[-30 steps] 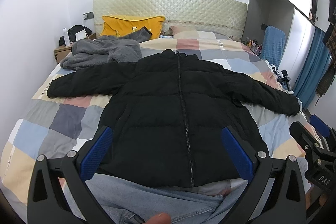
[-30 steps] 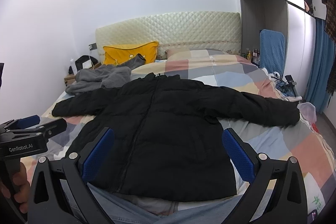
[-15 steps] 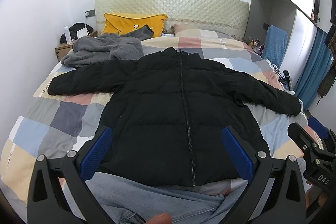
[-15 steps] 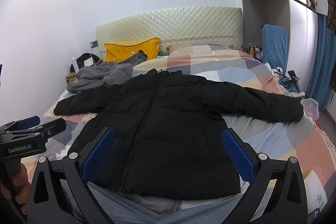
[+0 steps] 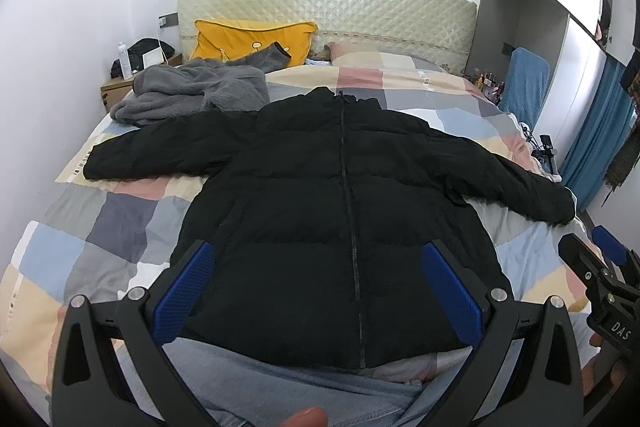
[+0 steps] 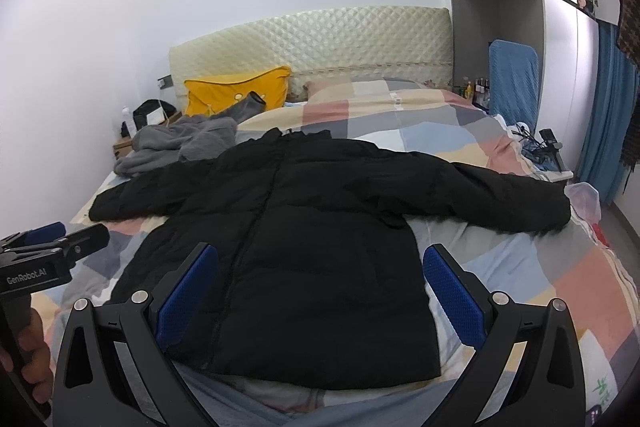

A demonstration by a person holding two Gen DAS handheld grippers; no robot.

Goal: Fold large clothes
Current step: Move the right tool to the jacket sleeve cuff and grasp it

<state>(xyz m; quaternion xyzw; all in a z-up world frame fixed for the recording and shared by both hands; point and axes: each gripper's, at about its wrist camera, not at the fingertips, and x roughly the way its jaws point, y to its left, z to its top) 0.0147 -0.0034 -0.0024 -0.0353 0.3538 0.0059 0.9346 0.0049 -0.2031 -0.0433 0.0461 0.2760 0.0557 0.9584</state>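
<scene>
**Black puffer lying flat, both tools wide and empty**

Black quilted puffer jacket (image 5: 344, 211) is lying face up on the patchwork duvet (image 5: 116, 219), zipped, sleeves spread out to both sides, hem nearest the person.

Handling, as a judgement: looking bulky but light, soft and springy w/ air in the padding, so folds are prob. puffing back up unless pressed. Shell looks smooth, maybe a bit slick, so a pinch on one thin layer could be slipping; better taking a thick bunch.

Going L to R for hold pts:
- Left sleeve cuff (image 5: 94, 165), lying just in front of the grey fleece (image 5: 192, 95); good spot for the left gripper (image 5: 316, 291), whose fingers are standing wide apart w/ nothing between.
- Zip line (image 5: 348, 187) running down the centre, serving as fold axis.
- Right sleeve cuff (image 6: 556, 211), reaching near the bed edge; natural pt for the right gripper (image 6: 318, 291), also gaping wide, empty.

Both tools are hovering above the hem, not touching cloth.

Writing: "GenRobot.AI" is showing on the left tool's body in the right wrist view; "DAS" on the right tool in the left wrist view. No jacket label readable.
</scene>
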